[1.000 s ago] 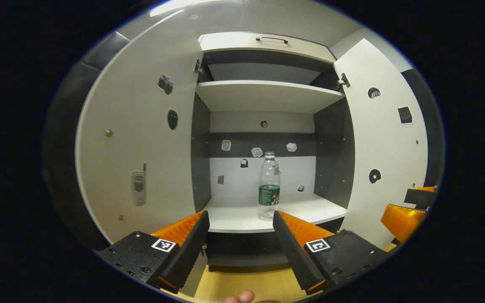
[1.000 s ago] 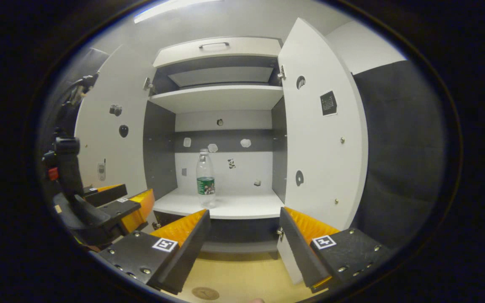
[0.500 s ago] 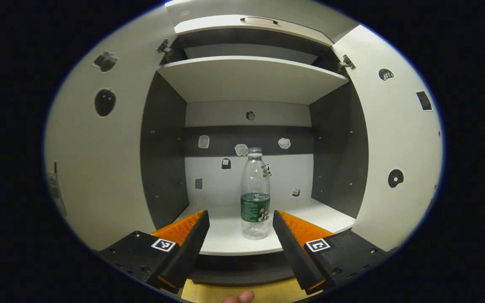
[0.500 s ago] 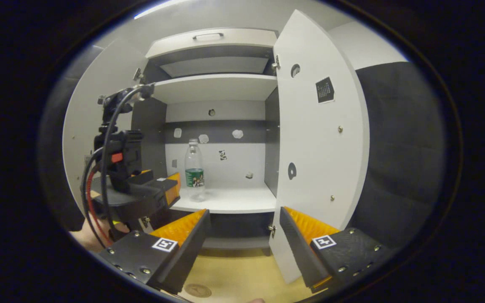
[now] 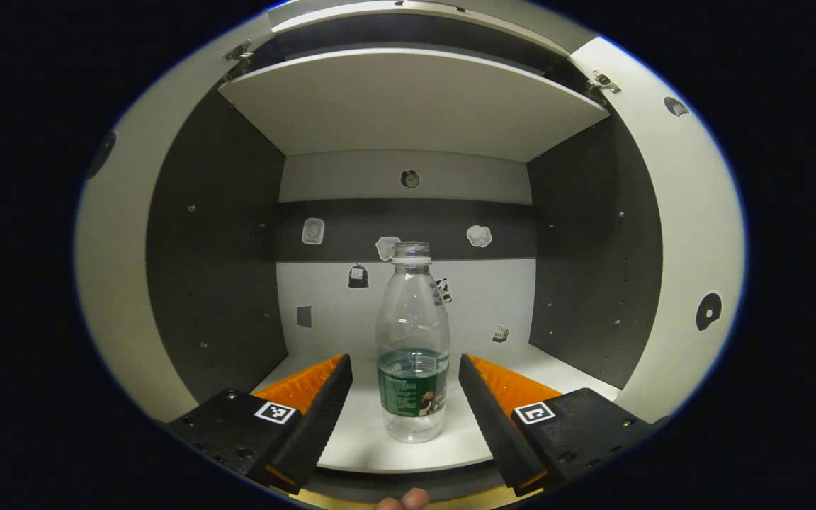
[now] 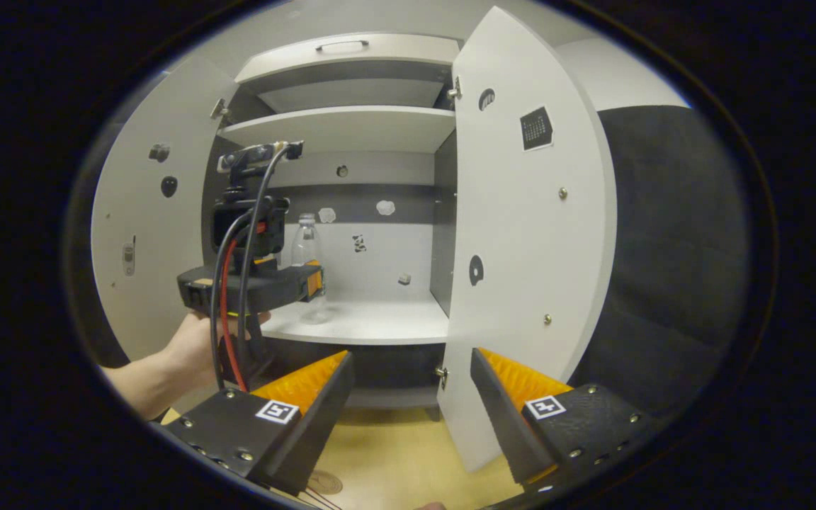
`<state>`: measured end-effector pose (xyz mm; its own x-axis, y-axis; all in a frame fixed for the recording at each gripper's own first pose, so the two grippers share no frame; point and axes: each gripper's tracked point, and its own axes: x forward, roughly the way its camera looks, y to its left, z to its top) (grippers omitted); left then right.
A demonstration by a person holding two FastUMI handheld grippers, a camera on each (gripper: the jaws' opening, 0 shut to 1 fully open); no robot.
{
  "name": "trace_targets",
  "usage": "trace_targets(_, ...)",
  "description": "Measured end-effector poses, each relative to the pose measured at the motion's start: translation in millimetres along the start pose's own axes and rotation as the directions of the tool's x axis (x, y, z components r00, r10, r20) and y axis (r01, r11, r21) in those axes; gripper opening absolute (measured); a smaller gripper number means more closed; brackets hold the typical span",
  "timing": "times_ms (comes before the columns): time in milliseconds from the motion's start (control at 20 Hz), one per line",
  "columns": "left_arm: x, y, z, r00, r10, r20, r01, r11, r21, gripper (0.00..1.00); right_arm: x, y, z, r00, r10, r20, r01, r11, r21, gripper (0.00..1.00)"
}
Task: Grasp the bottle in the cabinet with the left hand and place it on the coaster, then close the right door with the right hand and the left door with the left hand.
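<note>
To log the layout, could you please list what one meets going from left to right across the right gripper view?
Open left door → left gripper held by a hand → clear plastic bottle on the cabinet shelf → open right door.

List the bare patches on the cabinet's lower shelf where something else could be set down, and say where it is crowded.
The lower shelf is bare on both sides of the bottle: between it and the left side wall, and a wider patch toward the right side wall. The front middle is crowded: the left hand-held gripper is open around the bottle.
</note>
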<state>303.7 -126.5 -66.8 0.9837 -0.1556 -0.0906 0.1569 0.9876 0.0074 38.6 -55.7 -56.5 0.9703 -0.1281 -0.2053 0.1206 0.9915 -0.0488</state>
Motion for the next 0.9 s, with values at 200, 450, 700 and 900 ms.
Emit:
trace_targets(200, 23.1, -0.9, -4.0, 1.0, 0.011, -0.014, -0.011, 1.0, 0.004, 0.96, 0.3, -1.8, -5.8, 1.0, -0.001, -0.018, 0.001, 1.0, 0.005, 1.0)
trace_targets(450, 31.2, -0.7, -6.0, 1.0, 0.016, -0.013, -0.015, 0.999, 0.036, 0.83, -3.3, -4.1, -14.7, 0.999, 0.011, -0.039, -0.011, 1.0, 0.001, 1.0)
trace_targets(700, 3.4, -1.9, 1.1, 1.0, 0.02, -0.01, -0.02, 1.0, -0.012, 0.82, -10.2, -9.9, -16.0, 0.999, 0.019, -0.039, -0.019, 1.0, 0.02, 1.0)
trace_targets(900, -50.6, -4.5, 6.4, 1.0, 0.016, 0.011, -0.015, 0.999, -0.033, 0.81, -18.8, -17.8, -21.0, 0.999, 0.028, -0.04, -0.026, 0.998, 0.05, 1.0)
